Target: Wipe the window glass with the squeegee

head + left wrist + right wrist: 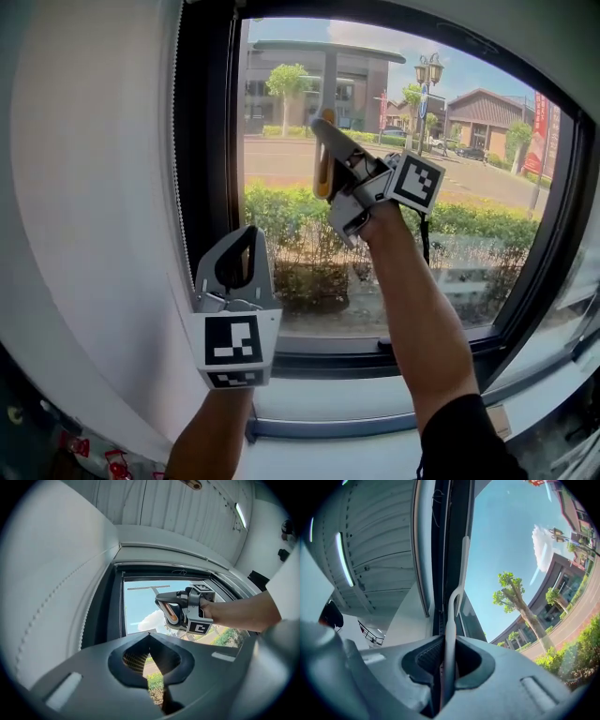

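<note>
Right gripper view, squeegee (pixel 451 609) gripped, frame (pixel 440 536) alongside

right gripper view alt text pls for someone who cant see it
The right gripper is shut on the squeegee, whose pale blade reaches the edge of the window glass beside the dark frame. Through the glass: blue sky, a tree and a building.

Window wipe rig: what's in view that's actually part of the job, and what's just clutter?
Part of the job:
- squeegee, clamped in the right gripper
- window glass

Just there:
- left gripper, shut and empty, held low
- bead cord beside the frame
- small red objects low left, too small to identify
</note>
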Motion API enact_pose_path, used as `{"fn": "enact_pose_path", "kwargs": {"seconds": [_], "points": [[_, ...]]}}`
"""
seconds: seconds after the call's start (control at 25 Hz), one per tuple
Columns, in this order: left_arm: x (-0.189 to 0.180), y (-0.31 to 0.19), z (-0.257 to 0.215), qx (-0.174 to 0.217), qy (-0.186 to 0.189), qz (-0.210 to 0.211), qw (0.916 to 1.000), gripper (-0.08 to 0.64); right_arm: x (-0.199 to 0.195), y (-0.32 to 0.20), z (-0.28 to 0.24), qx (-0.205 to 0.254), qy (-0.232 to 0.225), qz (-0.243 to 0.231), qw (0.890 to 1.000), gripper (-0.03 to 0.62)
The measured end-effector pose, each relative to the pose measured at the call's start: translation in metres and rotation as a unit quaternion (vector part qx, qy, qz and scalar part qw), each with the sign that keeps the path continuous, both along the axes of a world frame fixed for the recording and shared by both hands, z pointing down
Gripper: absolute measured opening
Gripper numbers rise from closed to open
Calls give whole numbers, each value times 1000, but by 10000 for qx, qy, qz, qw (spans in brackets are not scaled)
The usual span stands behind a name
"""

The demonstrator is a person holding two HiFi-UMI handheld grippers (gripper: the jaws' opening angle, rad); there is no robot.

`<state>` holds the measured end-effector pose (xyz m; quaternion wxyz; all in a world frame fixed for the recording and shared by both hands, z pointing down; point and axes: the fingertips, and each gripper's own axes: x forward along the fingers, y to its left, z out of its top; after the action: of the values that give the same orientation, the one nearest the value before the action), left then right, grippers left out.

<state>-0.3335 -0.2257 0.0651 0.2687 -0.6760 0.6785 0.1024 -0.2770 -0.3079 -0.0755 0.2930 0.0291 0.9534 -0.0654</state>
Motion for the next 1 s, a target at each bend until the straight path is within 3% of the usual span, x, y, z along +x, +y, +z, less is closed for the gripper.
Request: {"fn": "enact_pose_path", "kwargs": {"seconds": [0.2,0.44,0.68,1.0], "points": [[-6,-18,50,-468,75,110,9988,9,-4,-5,39,-253,93,-48,9996,43],[19,-34,114,-1108,180,524,9923,9,-5,6,112,-610,345,-134,9974,43],[30,-43,156,-1455,243,720,9864,9,-4,8,189,-1030,616,-110,9927,44],[26,-42,181,-1596,355,848,9829,9,4,9,232,-1344,678,105,9885,44]]}}
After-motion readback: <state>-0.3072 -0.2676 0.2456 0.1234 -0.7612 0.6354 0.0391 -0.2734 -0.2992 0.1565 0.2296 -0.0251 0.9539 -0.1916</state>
